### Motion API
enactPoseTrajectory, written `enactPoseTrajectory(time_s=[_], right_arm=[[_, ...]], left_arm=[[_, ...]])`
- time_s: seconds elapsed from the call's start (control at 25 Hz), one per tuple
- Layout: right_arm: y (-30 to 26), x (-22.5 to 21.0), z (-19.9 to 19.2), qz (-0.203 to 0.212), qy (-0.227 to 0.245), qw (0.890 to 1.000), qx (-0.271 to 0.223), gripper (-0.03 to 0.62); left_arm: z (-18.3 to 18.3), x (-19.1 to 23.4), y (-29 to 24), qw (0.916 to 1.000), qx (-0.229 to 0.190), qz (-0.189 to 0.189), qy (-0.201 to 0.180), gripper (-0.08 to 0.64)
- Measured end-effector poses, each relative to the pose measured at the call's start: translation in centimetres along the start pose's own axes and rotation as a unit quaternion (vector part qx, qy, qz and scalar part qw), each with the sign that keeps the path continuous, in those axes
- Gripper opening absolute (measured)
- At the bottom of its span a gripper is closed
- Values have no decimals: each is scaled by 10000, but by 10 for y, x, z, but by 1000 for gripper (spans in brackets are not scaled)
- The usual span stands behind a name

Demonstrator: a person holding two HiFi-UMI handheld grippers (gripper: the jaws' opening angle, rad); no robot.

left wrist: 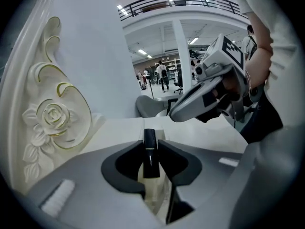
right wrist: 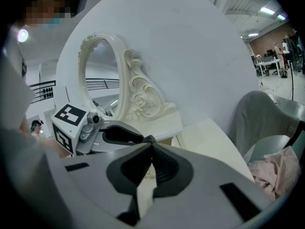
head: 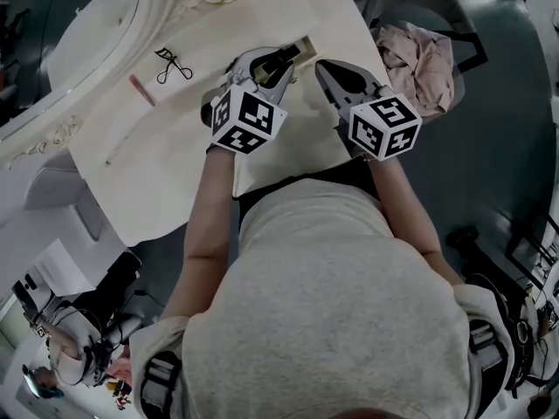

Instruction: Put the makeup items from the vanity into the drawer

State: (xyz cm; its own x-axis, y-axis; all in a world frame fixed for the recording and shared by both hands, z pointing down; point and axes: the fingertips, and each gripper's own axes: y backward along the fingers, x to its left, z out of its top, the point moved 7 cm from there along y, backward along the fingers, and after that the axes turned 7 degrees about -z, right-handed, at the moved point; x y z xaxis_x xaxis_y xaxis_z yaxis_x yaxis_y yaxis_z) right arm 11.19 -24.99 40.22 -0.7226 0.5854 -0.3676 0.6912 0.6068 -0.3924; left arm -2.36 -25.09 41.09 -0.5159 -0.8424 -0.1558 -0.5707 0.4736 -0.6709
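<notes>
A black lipstick tube (left wrist: 150, 159) stands upright between the jaws of my left gripper (left wrist: 150, 143), which is shut on it. In the head view that gripper (head: 286, 58) hangs over the narrow open drawer (head: 303, 45) at the vanity's far edge. Close to its right, my right gripper (head: 321, 65) has its fingertips together and nothing between them (right wrist: 151, 144). An eyelash curler (head: 173, 64) and a pink pencil (head: 142, 90) lie on the white vanity top (head: 175, 164) to the left.
The ornate white mirror frame (head: 166, 7) with its carved rose (left wrist: 51, 117) borders the vanity at the back left. A chair with a pink cloth (head: 421, 59) stands to the right. A thin light stick (head: 118, 151) lies near the vanity's left edge.
</notes>
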Motion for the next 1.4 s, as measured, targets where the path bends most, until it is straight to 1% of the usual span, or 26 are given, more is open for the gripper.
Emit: enactPoseTrajectory(time_s=[0.12,0.28,0.68,0.92,1.28,1.4], right_arm=[[0,-1,-1,-31,-28,10000,5,8],[0,-2,-3,-67,-47,10000,13,8],[0,-2,-5,-47,-73,10000,44,8],[-1,-5,-3,-76,-38,10000,42,8],[-1,-5,-3,-50,-48,10000,26,8],[0,-4,-4,-35,-74,10000,21,8]], left_arm=[[-1,-3,-3,9998,57,-175,33,104],[-4,-3,-7,9995,165,-203,186,104],[-4,1,-12,9969,64,-428,661,104],[1,4,-16,9979,173,-292,546,104],[11,2,-27,9978,181,-204,600,104],[12,2,-29,9970,111,-244,729,104]])
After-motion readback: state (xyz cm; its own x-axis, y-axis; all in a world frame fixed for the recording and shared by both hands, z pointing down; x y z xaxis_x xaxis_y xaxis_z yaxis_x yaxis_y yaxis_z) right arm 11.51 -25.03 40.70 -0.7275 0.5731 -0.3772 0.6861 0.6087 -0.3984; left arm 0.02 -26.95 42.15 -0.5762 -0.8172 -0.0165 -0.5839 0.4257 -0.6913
